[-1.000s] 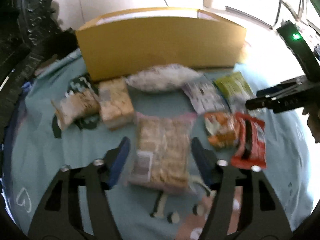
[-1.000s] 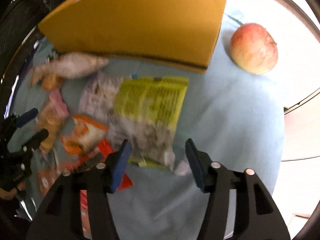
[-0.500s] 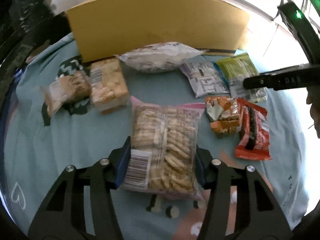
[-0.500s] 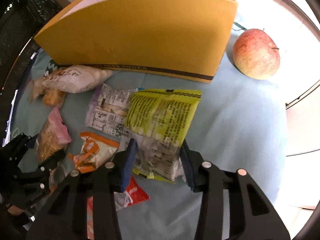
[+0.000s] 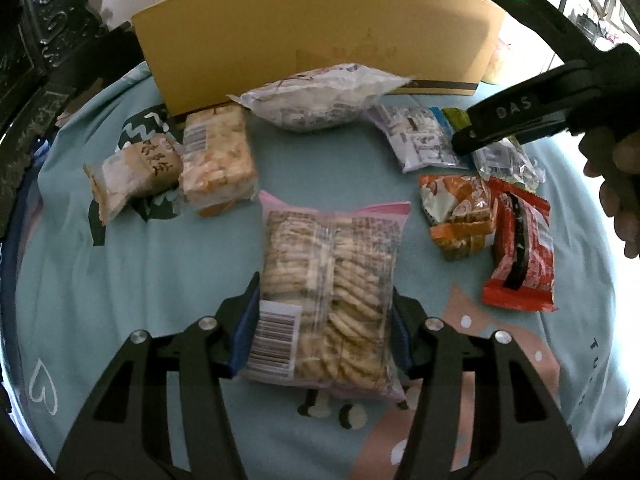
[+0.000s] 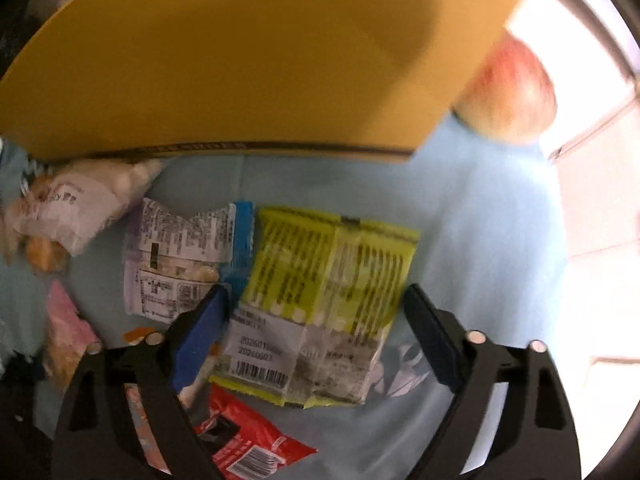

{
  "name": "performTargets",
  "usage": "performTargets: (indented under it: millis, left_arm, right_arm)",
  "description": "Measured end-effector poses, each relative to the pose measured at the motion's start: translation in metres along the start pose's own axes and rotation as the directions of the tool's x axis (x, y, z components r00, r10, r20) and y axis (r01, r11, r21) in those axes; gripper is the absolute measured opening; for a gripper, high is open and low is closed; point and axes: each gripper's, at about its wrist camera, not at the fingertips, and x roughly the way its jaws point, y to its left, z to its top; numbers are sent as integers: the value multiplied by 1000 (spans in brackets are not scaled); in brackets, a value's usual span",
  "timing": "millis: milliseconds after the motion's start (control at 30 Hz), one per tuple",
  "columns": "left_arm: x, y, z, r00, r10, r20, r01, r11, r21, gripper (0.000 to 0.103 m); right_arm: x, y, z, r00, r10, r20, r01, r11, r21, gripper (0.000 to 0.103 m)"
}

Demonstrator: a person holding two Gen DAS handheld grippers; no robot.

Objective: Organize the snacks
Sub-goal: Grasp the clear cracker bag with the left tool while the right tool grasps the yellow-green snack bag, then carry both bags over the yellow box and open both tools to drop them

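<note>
My left gripper (image 5: 324,312) is shut on the near end of a pink-edged bag of round crackers (image 5: 332,264), its blue pads pressing both sides. The bag lies on a light blue cloth (image 5: 120,280). In the right wrist view my right gripper (image 6: 316,300) points steeply down and its jaws are opening. A yellow-green packet (image 6: 332,264) lies between them with neither pad touching it. A finger of the right gripper (image 5: 512,116) also shows at the right of the left wrist view, above that packet. A tall yellow cardboard box (image 5: 320,28) stands behind the snacks.
Loose on the cloth are a white puffy bag (image 5: 320,100), a purple-white packet (image 5: 416,140), an orange packet (image 5: 456,212), a red packet (image 5: 520,248), a brown wrapped cake (image 5: 132,172) and a rice-cracker block (image 5: 218,160). An apple (image 6: 516,92) sits right of the box (image 6: 240,60).
The left jaws closed onto the cracker bag and stay there. The right jaws closed around the yellow-green packet, then spread wide again, and the right gripper moved nearer the box.
</note>
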Motion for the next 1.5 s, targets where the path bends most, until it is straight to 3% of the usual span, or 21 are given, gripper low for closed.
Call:
performTargets:
  millis: [67,167,500,633,900,1100,1267,1300,1333,1367,1400,1500]
  left_arm:
    - [3,4,2,1000,-10,7,10,1000,-7,56]
    - [2,9,3,999,-35,18,36,999,-38,56]
    - [-31,13,16,991,-70,118,77,995,-57,55]
    - [-54,10,28,982,-74,176,87,994,-63,55]
    - [-108,15,81,947,-48,316,79,993,-85,55]
    - [-132,13,167,930,-7,369,38,996,-77,55]
    - [-137,20,239,916,34,399,-8,998,-66,56]
    - [-132,21,252,919,51,392,-26,997,-67,58]
    - [-124,24,265,923,70,377,-46,996,-73,75]
    - [-116,27,275,930,88,356,-62,995,-84,86]
    - [-110,31,280,936,107,336,-79,992,-97,95]
    - [-101,47,281,949,126,290,-89,986,-137,95]
  right_arm:
    - [-7,-11,-6,998,59,5,-59,998,-26,67]
    - [-20,-29,-18,987,162,21,-161,987,-18,64]
    - [-81,-64,-60,961,233,150,-234,972,-11,64]
    - [-107,-62,-56,944,261,202,-262,965,-24,65]
    - [-183,-55,-14,882,312,354,-300,950,-89,65]
    - [-231,-40,45,845,319,429,-283,948,-147,65]
    - [-250,-26,100,829,303,471,-265,953,-147,65]
    - [-250,-24,114,826,312,468,-279,950,-142,66]
    - [-246,-22,127,829,321,458,-293,947,-135,67]
    - [-241,-22,137,840,312,444,-287,950,-125,77]
    - [-235,-22,144,855,275,438,-255,961,-106,78]
    - [-227,-30,141,861,261,436,-247,965,-92,79]
